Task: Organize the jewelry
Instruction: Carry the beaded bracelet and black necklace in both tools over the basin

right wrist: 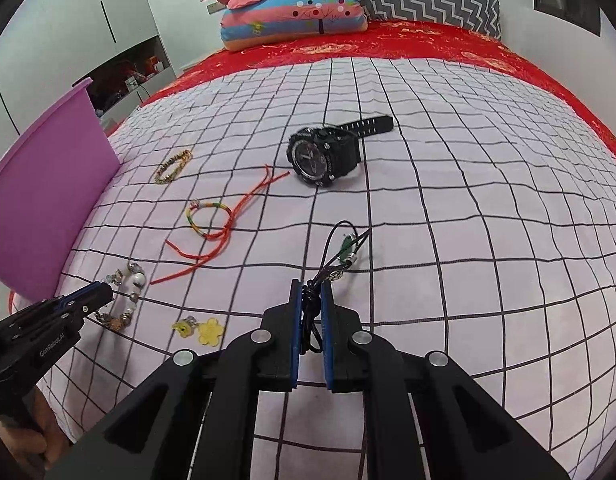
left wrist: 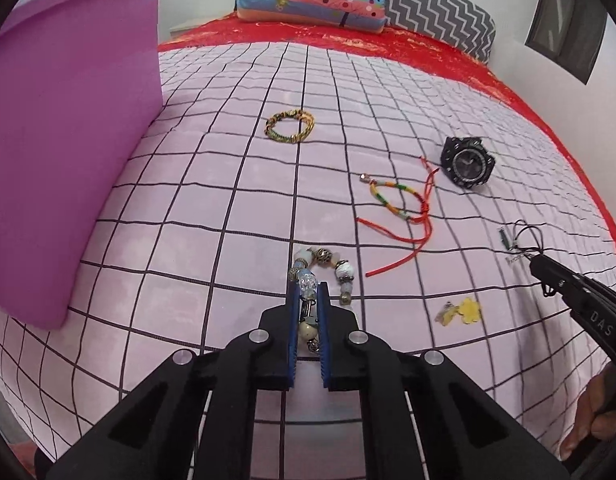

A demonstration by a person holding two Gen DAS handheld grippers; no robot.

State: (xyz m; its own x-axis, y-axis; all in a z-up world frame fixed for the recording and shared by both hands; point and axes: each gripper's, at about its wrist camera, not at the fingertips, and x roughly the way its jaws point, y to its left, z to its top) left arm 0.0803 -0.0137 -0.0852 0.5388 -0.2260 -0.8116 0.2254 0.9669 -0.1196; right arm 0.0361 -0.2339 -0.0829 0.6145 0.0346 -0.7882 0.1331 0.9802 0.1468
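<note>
I take the purple bin (left wrist: 68,152), at about nine o'clock from my left gripper (left wrist: 307,300), to be where the jewelry goes. The grid bedspread (left wrist: 228,200) gives me wide flat room, with its near edge right under both tools, so I should lift before swinging, not drag. The black watch (right wrist: 324,156) lies at twelve o'clock from my right gripper (right wrist: 311,300), well apart. The left tongs are clenched on the beaded bracelet (left wrist: 324,268), which loops out ahead of the tips; I would raise it until the loose beads clear the cloth, then carry it left over the bin's rim. The right tongs are clenched on the black cord pendant (right wrist: 344,252), though how firmly I cannot quite tell. The orange cord bracelet (left wrist: 400,204) lies between both tools
</note>
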